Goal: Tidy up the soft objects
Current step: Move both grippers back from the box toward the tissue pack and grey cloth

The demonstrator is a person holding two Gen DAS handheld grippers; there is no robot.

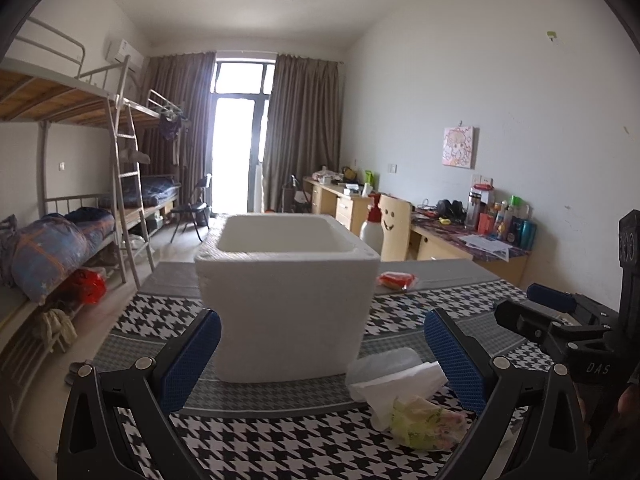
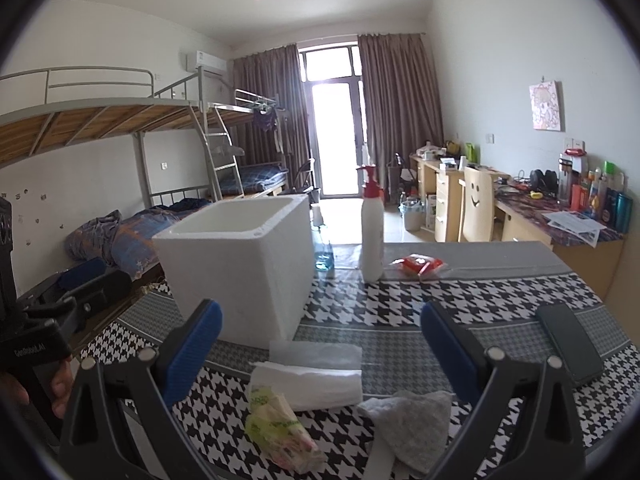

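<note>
A white foam box (image 1: 288, 300) (image 2: 240, 260) stands open-topped on the houndstooth table. In front of it lie a white tissue pack (image 1: 400, 380) (image 2: 312, 384), a crumpled yellow-green wrapper (image 1: 424, 426) (image 2: 280, 432) and a grey cloth (image 2: 412, 420). A red packet (image 1: 396, 280) (image 2: 420, 266) lies farther back. My left gripper (image 1: 320, 360) is open with the box and the soft items ahead of its blue pads. My right gripper (image 2: 320, 352) is open above the tissue pack, holding nothing. The right gripper also shows at the right edge of the left wrist view (image 1: 568, 320).
A white pump bottle (image 2: 371, 228) and a blue-bottomed glass bottle (image 2: 322, 248) stand behind the box. A black phone (image 2: 568, 340) lies at the table's right. Bunk beds (image 1: 80, 208) line the left wall; desks and a chair (image 2: 476, 204) line the right.
</note>
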